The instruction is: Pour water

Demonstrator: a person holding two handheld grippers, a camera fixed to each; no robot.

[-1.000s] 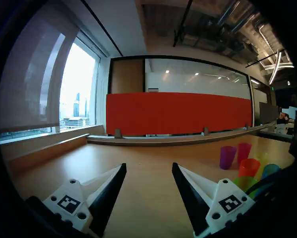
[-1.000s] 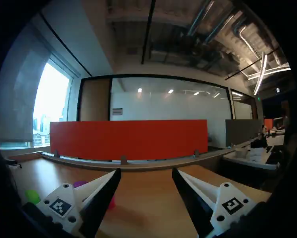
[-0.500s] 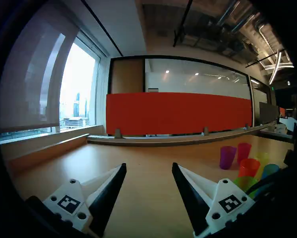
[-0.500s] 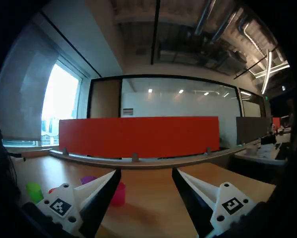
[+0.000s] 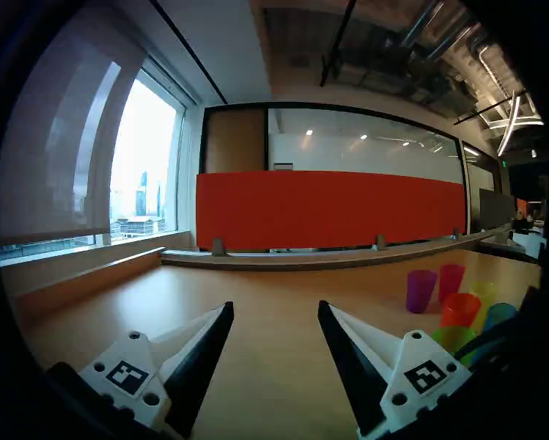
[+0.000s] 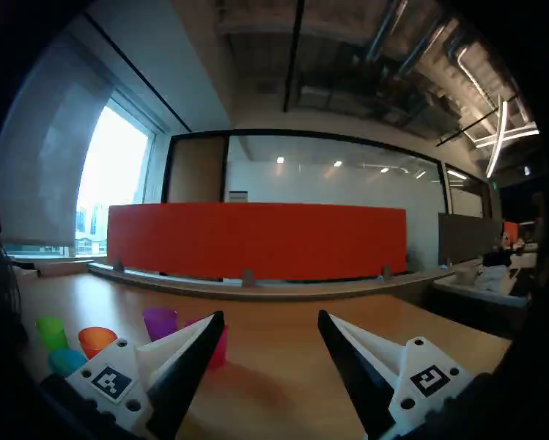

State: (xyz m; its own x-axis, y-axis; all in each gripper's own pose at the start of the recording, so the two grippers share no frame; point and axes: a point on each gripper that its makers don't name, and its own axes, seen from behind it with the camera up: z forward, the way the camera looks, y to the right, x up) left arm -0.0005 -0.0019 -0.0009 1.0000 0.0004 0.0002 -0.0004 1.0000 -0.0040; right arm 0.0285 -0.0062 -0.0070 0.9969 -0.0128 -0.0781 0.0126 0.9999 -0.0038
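Wood desk (image 5: 274,293); cups (image 5: 461,310) half-hidden behind finger (image 5: 362,359); left gripper (image 5: 275,345), right gripper (image 6: 272,348) released.

- My left gripper (image 5: 274,304) is level and points straight ahead, its jaws spread wide apart, gripping nothing.
- My right gripper (image 6: 270,314) sits in the same pose: level, facing forward, its two black-edged white fingers (image 6: 186,359) parted and gripping nothing.
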